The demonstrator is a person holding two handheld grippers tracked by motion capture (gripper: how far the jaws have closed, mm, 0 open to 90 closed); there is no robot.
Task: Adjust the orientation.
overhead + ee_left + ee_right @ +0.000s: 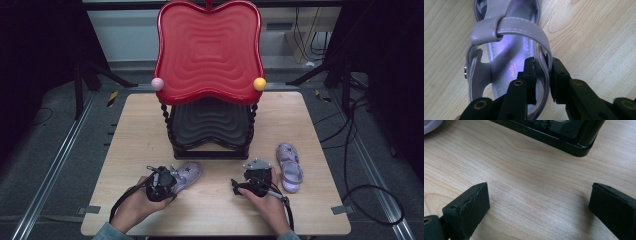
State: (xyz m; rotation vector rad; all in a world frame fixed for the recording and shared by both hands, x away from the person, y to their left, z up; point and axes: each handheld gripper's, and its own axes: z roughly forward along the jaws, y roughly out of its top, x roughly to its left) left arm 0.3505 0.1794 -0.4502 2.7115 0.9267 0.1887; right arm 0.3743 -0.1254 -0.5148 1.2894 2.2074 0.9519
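A lilac child's sandal lies on the wooden table near the front left. My left gripper is shut on it. In the left gripper view the two black jaws pinch the sandal's thin side strap by the heel, one pad inside the shoe and one outside. A second lilac sandal lies at the front right, sole down. My right gripper rests just left of it, a hand on it. Its jaws stand wide open over bare wood.
A two-tier rack stands mid-table, with a red wavy tray on top and a black tray below. A pink ball and a yellow ball cap its posts. The rack's black base lies just ahead of the right gripper.
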